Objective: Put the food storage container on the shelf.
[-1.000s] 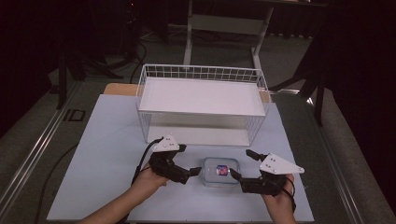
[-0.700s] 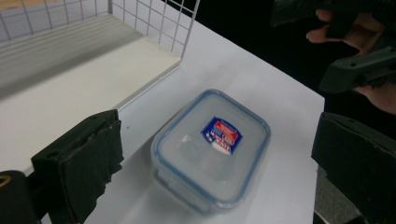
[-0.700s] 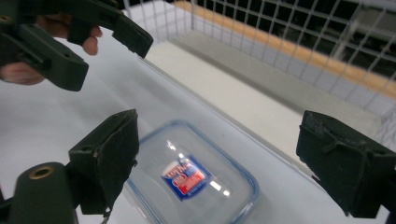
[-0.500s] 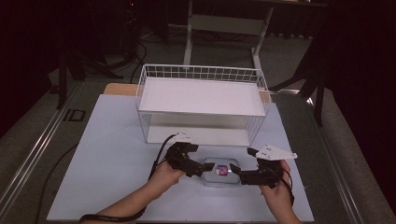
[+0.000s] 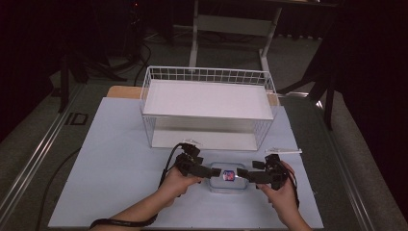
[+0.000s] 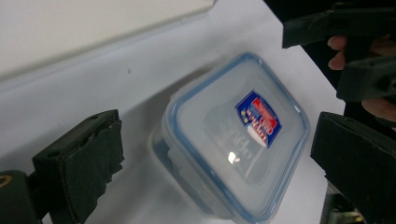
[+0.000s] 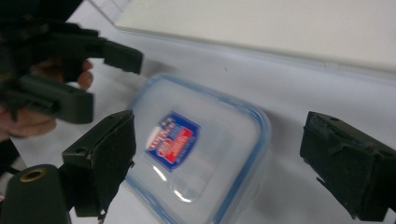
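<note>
While the clear lidded container sits on the pale worktop at lower centre of the high view, just in front of the white wire basket, I flank it with both tongs. My left tongs gape wide around it, pads off. My right tongs, just opened further, straddle it without gripping.

Clear square plastic food container with blue-sealed lid, red-and-blue label on top; lid closed, lying flat on the pale blue table mat, before the white wire basket.
</note>
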`<state>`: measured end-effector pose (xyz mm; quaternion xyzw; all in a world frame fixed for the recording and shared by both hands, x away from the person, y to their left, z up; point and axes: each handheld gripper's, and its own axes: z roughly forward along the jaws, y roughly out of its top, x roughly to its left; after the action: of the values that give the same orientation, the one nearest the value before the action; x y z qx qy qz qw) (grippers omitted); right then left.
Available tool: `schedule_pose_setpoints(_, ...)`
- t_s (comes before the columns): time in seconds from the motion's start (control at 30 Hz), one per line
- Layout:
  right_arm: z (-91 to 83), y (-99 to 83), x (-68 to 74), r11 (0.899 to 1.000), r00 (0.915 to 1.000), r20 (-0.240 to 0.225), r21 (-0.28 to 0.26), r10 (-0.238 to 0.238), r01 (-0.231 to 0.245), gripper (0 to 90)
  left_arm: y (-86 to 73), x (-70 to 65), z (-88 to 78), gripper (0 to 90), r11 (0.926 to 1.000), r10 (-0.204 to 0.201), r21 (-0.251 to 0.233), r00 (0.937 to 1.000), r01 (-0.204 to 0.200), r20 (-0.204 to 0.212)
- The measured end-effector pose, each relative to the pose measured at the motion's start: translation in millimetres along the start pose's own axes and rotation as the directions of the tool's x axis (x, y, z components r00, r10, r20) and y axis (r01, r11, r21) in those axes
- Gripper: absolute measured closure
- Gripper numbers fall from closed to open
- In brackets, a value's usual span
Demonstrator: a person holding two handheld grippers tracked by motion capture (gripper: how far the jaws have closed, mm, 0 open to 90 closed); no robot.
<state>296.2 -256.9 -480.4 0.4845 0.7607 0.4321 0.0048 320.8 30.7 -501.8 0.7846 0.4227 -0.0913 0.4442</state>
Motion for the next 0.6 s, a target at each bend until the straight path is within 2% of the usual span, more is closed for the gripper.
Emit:
schedule_pose_setpoints(0.03, 2.5, -0.4, -2.7, 0.999, 0.9995, -0.003, 0.014, 0.032, -0.032, 11.1, 0.0, 0.0, 0.0, 6.2, 1.0, 0.0, 0.0, 1.0, 0.0, 0.0)
schedule_pose_setpoints(0.07, 5.1, -1.2, -5.7, 0.998, 0.998, -0.012, 0.028, 0.062, -0.061, 12.4, -2.4, 2.6, 1.9, 6.6, 0.9996, -0.029, 0.004, 0.9995, 0.029, 0.013)
schedule_pose_setpoints(0.17, 12.5, -4.5, -11.8, 0.988, 0.9894, -0.021, 0.065, 0.144, -0.142, 13.6, -5.4, 5.3, 6.2, 7.1, 0.9985, -0.047, 0.029, 0.9985, 0.046, 0.028)
schedule_pose_setpoints(0.2, 15.1, -5.6, -13.3, 0.983, 0.9858, -0.023, 0.08, 0.166, -0.164, 13.7, -6.5, 5.2, 7.3, 8.4, 0.9974, -0.063, 0.036, 0.9979, 0.062, 0.018)
schedule_pose_setpoints(0.27, 19.7, -8.3, -15.3, 0.974, 0.978, -0.033, 0.107, 0.206, -0.201, 14.7, -9.5, 6.2, 9.1, 14.6, 0.9927, -0.11, 0.053, 0.9935, 0.108, 0.032)
schedule_pose_setpoints(0.4, 24.6, -13.6, -15.5, 0.96, 0.9686, -0.052, 0.156, 0.243, -0.232, 17.3, -16.6, 7.2, 13.9, 18.0, 0.983, -0.166, 0.086, 0.9853, 0.162, 0.041)
schedule_pose_setpoints(0.5, 22.7, -16.8, -14.9, 0.946, 0.956, -0.061, 0.175, 0.287, -0.273, 23.6, -20.6, 8.2, 16.7, 23.8, 0.9791, -0.184, 0.096, 0.9822, 0.179, 0.039)
schedule_pose_setpoints(0.53, 22.1, -17.9, -14.0, 0.942, 0.9542, -0.057, 0.185, 0.294, -0.279, 24.4, -21.9, 7.9, 17.3, 25.0, 0.9771, -0.195, 0.097, 0.9797, 0.19, 0.048)
schedule_pose_setpoints(0.6, 22.0, -19.6, -12.4, 0.938, 0.9528, -0.045, 0.197, 0.3, -0.286, 27.0, -23.1, 6.3, 18.2, 25.8, 0.9769, -0.195, 0.098, 0.9792, 0.19, 0.055)
